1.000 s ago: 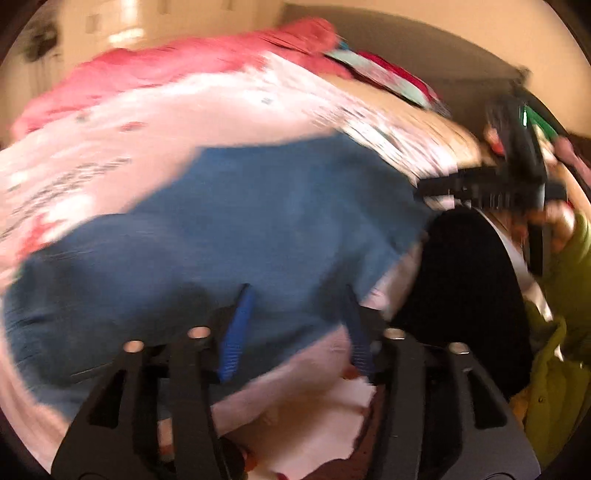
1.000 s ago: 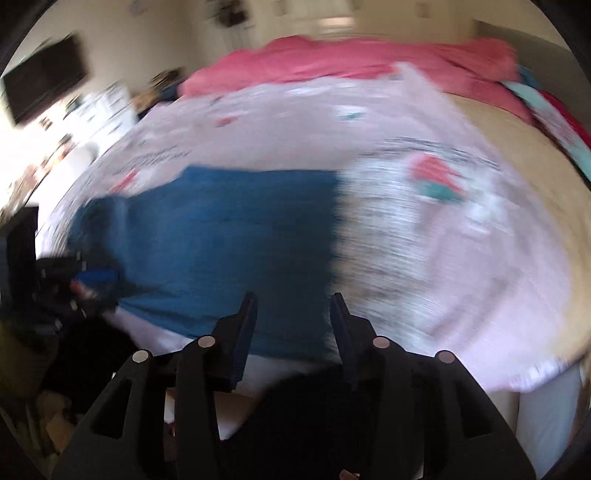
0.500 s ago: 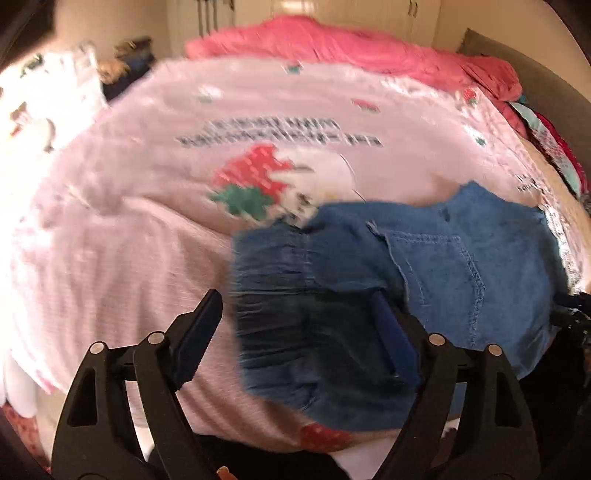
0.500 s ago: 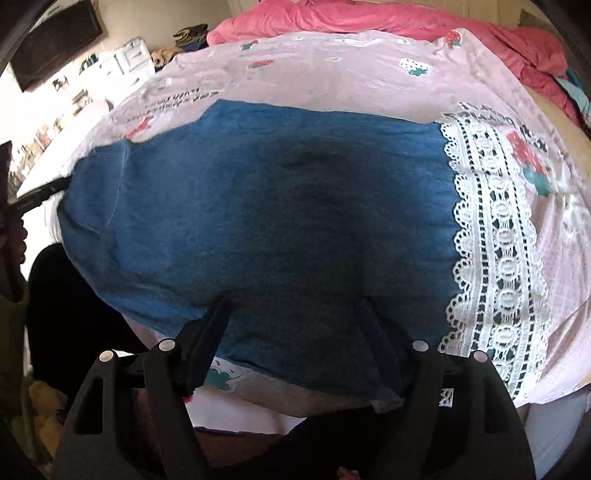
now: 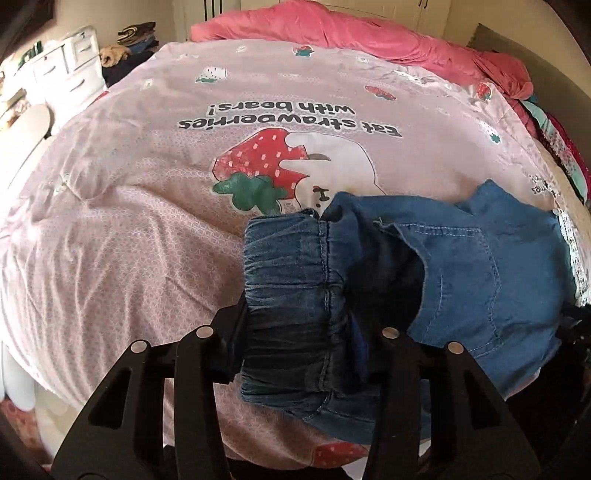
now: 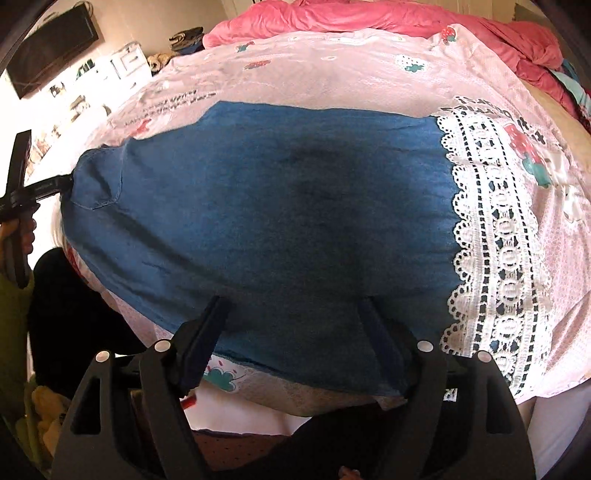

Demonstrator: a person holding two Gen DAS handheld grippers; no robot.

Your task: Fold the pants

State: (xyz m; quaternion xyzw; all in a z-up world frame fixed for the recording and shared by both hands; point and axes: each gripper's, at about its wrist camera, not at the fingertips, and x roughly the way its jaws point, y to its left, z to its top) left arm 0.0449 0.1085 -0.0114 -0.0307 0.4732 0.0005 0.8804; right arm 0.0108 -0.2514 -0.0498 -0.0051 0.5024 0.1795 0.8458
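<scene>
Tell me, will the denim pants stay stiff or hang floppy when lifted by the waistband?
Probably floppy: the pants lie draped and creased over the bedspread. The gathered waistband should bunch, giving easy grip. They look thin, so likely light.

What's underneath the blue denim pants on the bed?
The blue denim pants lie on a pink strawberry-print bedspread, which shows all around them. In the left wrist view their gathered waistband overlaps the printed bear. Whatever lies directly under them is covered.

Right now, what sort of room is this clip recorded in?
Most likely a bedroom: the denim pants lie on a bed under a pink strawberry-print cover, a pink duvet is bunched at the far end, and white drawers stand alongside.
</scene>
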